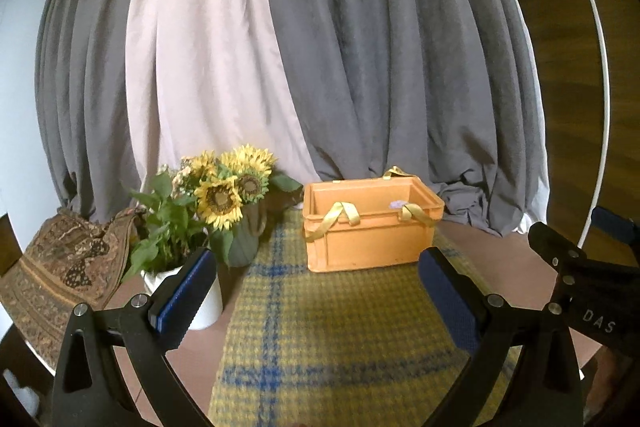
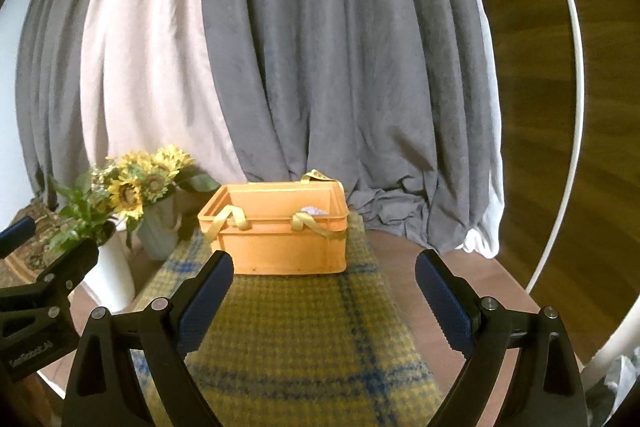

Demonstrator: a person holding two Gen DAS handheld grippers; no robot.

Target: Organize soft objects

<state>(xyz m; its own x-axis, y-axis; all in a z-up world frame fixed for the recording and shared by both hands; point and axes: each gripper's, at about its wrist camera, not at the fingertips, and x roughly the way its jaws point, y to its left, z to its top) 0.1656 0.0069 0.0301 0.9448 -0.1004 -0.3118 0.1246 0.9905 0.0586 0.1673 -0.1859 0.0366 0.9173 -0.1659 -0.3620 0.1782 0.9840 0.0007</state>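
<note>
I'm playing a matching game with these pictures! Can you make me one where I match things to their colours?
Things:
1. box
2. sunflowers
3. flower pot
4. gripper pads

Colours:
A. white
B. dark blue
C. orange
D. yellow with dark middles

Pairs: 1-C, 2-D, 3-A, 4-B

Both wrist cams face crate [image 1: 370, 227] frontally, near

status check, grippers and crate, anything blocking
Left gripper open, empty. Right gripper open, empty. Orange crate on plaid cloth dead ahead, something pale inside. Sunflowers off left, path clear.
</note>
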